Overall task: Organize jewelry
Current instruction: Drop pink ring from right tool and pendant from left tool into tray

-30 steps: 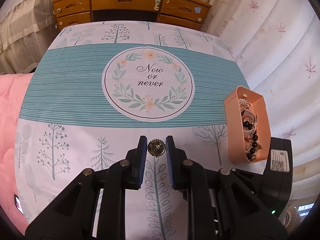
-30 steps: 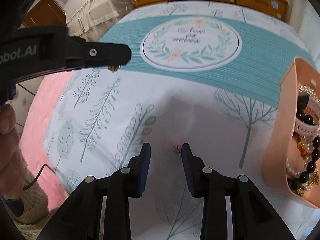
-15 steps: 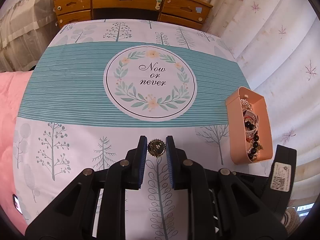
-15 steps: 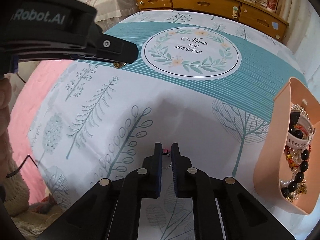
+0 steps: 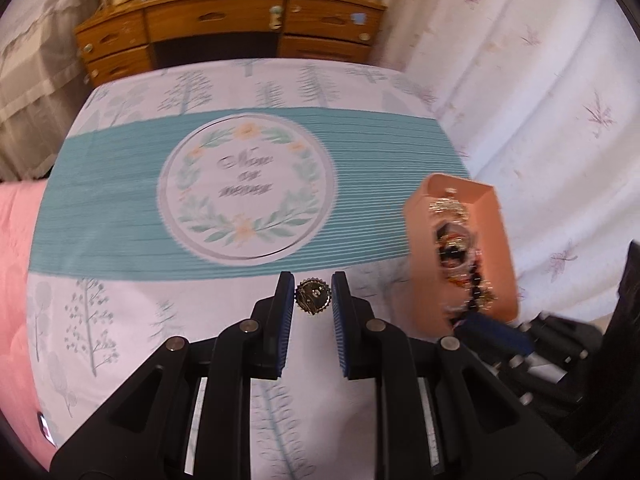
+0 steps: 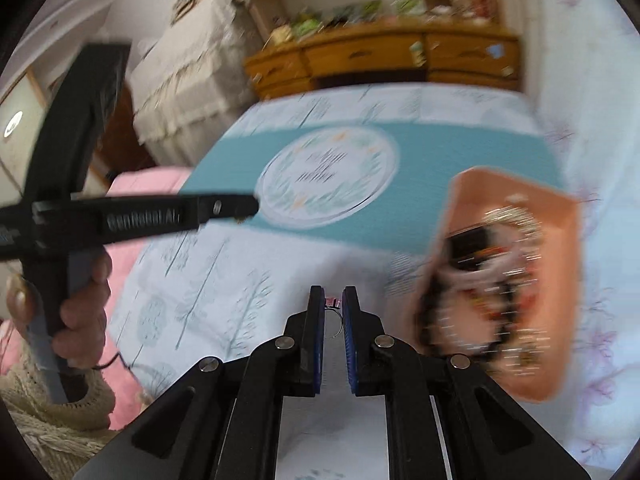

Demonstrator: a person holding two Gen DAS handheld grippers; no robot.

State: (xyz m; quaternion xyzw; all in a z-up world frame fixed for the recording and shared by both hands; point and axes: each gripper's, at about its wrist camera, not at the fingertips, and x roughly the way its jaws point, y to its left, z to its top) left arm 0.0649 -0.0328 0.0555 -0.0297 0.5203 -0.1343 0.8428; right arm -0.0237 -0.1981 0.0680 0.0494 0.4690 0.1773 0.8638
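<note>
My left gripper [image 5: 313, 294] is shut on a round gold brooch [image 5: 313, 296], held above the printed cloth. In the right wrist view my right gripper [image 6: 333, 306] is shut on a thin silver ring with a pink stone [image 6: 333, 312], lifted off the cloth. A peach tray [image 5: 500, 248] full of bracelets and beads stands at the right; the same peach tray [image 6: 560, 280] is blurred just right of my right gripper. The left gripper [image 6: 248, 210] also shows from the side at the left, gripped by a person's hand [image 6: 84, 304].
The tree-patterned cloth [image 5: 120, 280] with a teal band covers the surface. A wooden desk [image 5: 224, 28] with drawers stands behind. A pink quilt [image 5: 12, 260] lies at the left, and a white flowered curtain [image 5: 540, 100] hangs at the right.
My right gripper closed on the ring and lifted it, swinging toward the tray. The left gripper rose and shifted with the brooch; the tray now looks nearer.
</note>
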